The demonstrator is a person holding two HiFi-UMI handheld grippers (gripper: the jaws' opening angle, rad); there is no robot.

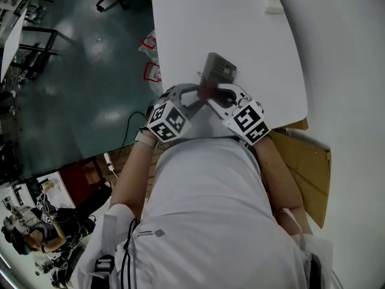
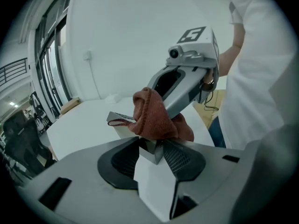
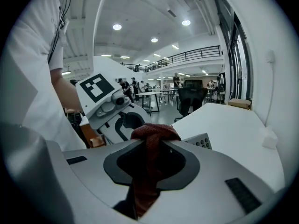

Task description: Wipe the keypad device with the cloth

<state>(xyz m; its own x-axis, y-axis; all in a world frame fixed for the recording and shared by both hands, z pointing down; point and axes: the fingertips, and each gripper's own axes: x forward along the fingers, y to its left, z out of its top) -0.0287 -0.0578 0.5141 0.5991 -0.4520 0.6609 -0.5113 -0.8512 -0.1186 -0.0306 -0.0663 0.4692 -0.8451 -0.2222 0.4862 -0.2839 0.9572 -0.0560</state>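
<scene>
Left gripper view shows rust-red cloth [image 2: 154,118] draped over grey keypad device [image 2: 122,117].

White table [image 1: 240,35] bearing keypad device [image 1: 219,68], small white block [image 1: 274,5]

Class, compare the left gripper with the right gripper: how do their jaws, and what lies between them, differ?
The left gripper has its jaws wide apart; the right gripper has its jaws shut. A corner of the keypad device sits between the left gripper's jaws, while the right gripper clamps the red-brown cloth. Both are held at the device, facing each other.
</scene>
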